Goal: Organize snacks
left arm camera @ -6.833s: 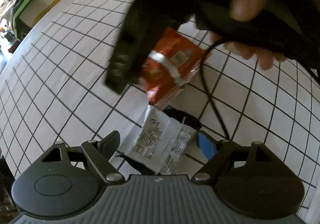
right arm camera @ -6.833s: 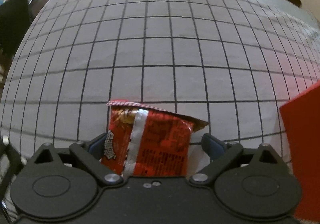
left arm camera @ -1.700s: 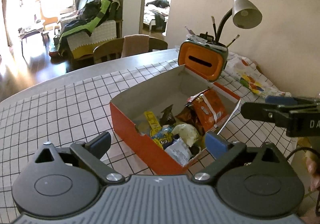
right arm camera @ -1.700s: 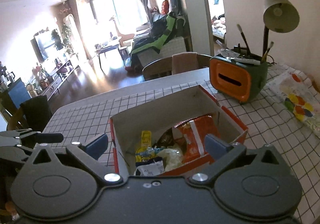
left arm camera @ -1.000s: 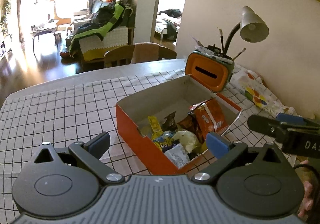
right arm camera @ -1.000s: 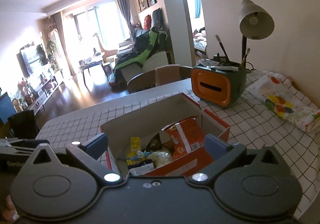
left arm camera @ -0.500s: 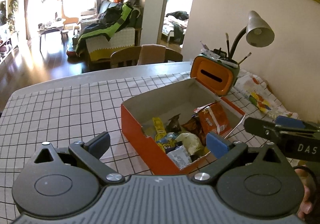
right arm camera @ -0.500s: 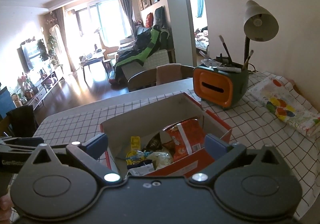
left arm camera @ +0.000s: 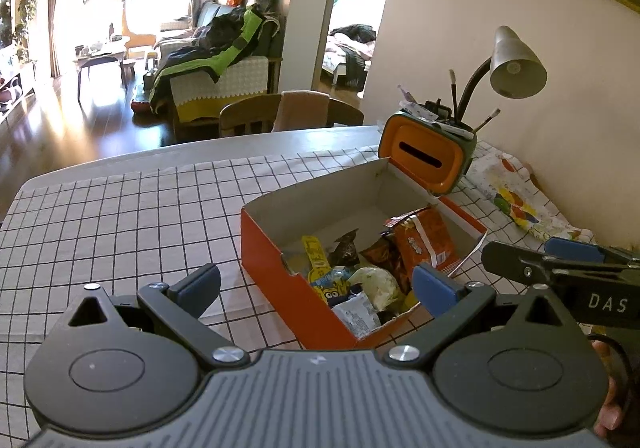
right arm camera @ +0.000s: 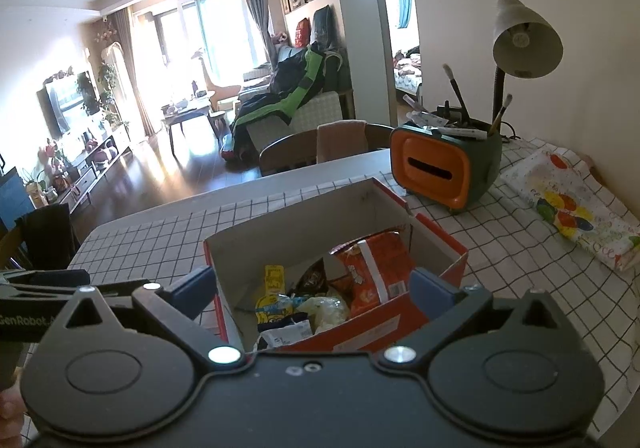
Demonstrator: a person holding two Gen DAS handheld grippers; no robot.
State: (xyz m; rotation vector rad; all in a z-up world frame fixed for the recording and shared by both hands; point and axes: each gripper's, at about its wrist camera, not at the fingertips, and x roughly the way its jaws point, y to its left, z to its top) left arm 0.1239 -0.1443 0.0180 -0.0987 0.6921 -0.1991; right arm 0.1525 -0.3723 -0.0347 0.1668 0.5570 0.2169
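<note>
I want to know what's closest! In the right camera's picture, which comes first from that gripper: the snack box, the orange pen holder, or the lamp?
From the right gripper:
1. Snack box, just ahead between the open fingers.
2. Orange pen holder, behind the box, to the right.
3. Lamp, rising behind the holder, by the wall.

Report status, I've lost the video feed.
Left gripper open, empty. Right gripper open, empty. Snacks in orange box. Nothing in the way.

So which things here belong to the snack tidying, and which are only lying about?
Belong to the job:
orange box
red snack bag
yellow packet

Just lying about:
desk lamp
orange pen holder
colourful cloth
</note>
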